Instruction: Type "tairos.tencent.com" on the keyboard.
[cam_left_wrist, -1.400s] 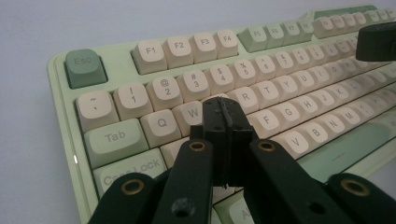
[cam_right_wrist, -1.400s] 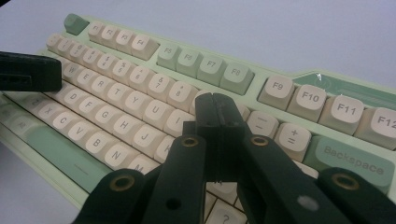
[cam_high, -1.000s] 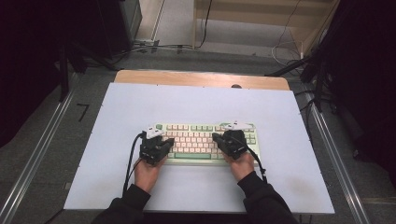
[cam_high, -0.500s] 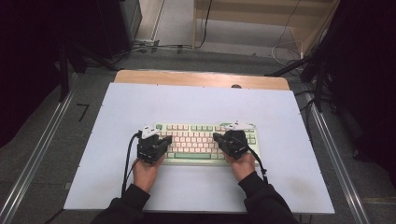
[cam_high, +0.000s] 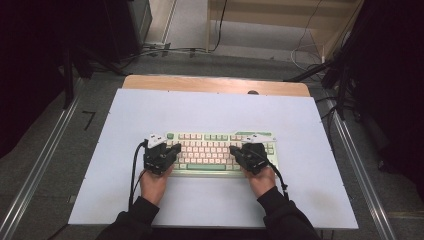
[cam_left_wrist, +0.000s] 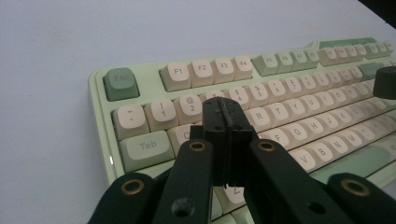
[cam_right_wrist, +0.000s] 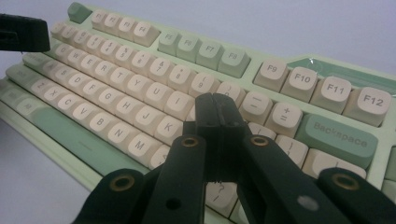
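Keyboard (cam_high: 207, 152), pale green case with cream and green keys, lies flat on the white table top (cam_high: 210, 115), toward the person's edge and roughly centred left to right. Left gripper (cam_high: 162, 150) sits over the keyboard's left end, the hand (cam_high: 154, 182) behind it coming in from the bottom of the high view; in the left gripper view its jaws are clenched together with nothing between them, tips over the keys just right of Tab (cam_left_wrist: 144, 147), below the number row. Right gripper (cam_high: 248, 150) sits over the right part of the key field; in the right gripper view its jaws are likewise pressed together and empty, tips poised over the keys left of Backspace (cam_right_wrist: 337, 134). Whether either tip touches a key cannot be told. A black cable (cam_high: 134, 172) trails from the left gripper back along the table. Surroundings: a strip of wooden board (cam_high: 215, 84) shows beyond the far edge of the white top, metal rails (cam_high: 40, 170) run along both sides on the grey floor, and loose cables (cam_high: 170, 50) lie on the floor beyond. Nothing stands between the grippers and the keys.
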